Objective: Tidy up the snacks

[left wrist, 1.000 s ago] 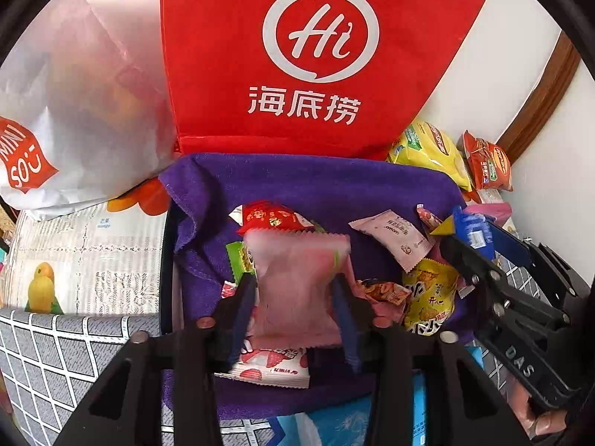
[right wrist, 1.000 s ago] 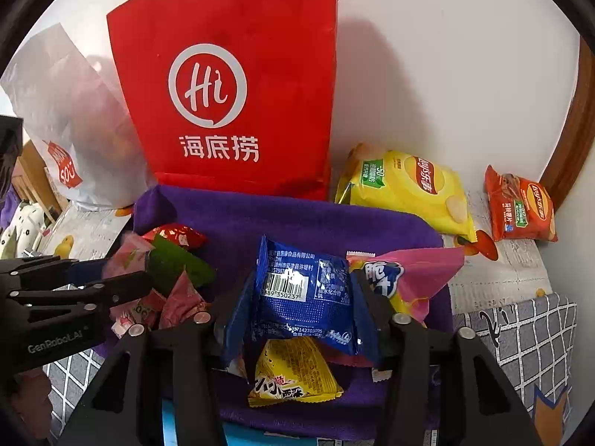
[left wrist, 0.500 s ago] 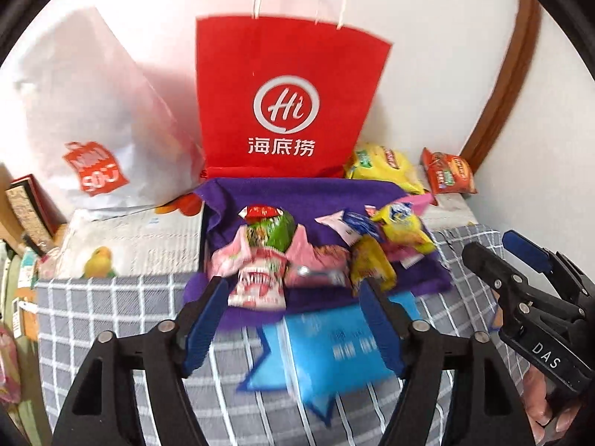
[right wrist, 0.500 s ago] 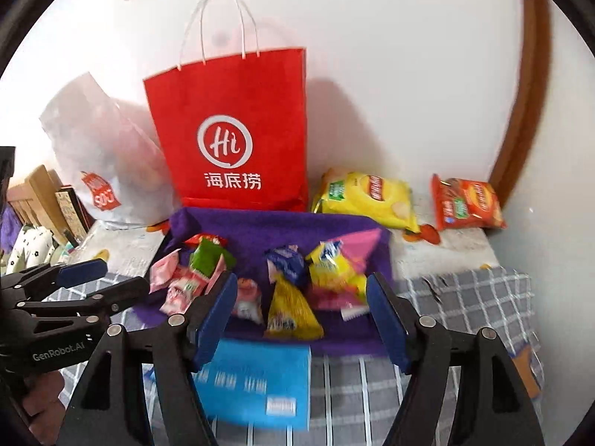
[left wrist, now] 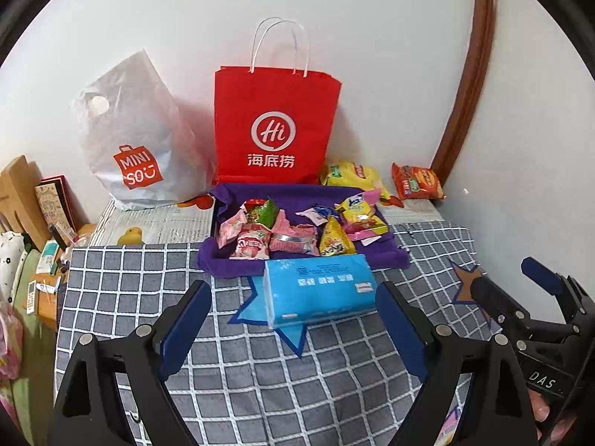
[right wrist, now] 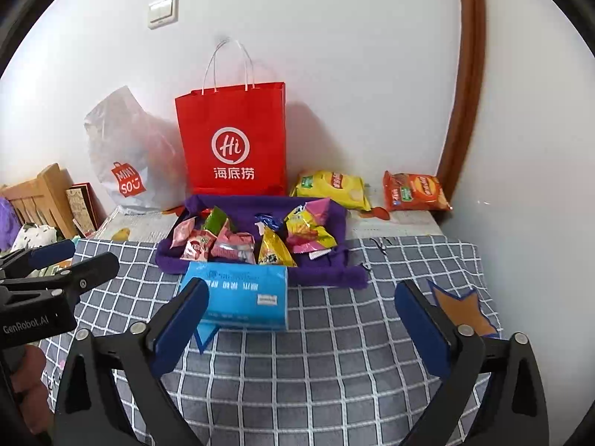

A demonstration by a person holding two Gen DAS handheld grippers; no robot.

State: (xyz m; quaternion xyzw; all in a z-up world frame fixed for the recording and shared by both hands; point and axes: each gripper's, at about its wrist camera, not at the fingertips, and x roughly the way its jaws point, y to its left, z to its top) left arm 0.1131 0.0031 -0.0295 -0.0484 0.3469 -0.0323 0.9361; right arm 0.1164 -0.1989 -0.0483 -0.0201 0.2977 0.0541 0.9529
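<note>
Both hand-held grippers hang above the grey checked cloth (left wrist: 260,390), well back from the snacks, and neither carries anything. The left gripper (left wrist: 293,323) has its blue pads spread and its jaws are opening, with only cloth and the near edge of the blue tissue pack (left wrist: 319,290) seen between them; the right gripper (right wrist: 301,319) stands wider apart, its jaws likewise opening over bare cloth. The small snack packets (left wrist: 293,230) lie in two loose groups on the purple towel (left wrist: 386,256), pink and green wrappers to one side and yellow and blue ones to the other, just behind the tissue pack. Judged from this layout, the step in hand is a pause between placements. Two larger bags remain outside the towel: a yellow chip bag (right wrist: 331,187) and an orange chip bag (right wrist: 412,191), both against the wall beside the red paper bag (right wrist: 234,141). A sensible next move would call for a long reach past the towel, with wide jaws closing gently so that the puffed bags are not crushed. The contents of the red bag and of the white plastic bag (left wrist: 130,137) are hidden, the packet labels are too small to read, and the holder's hands appear only as slivers at the frame edges.
</note>
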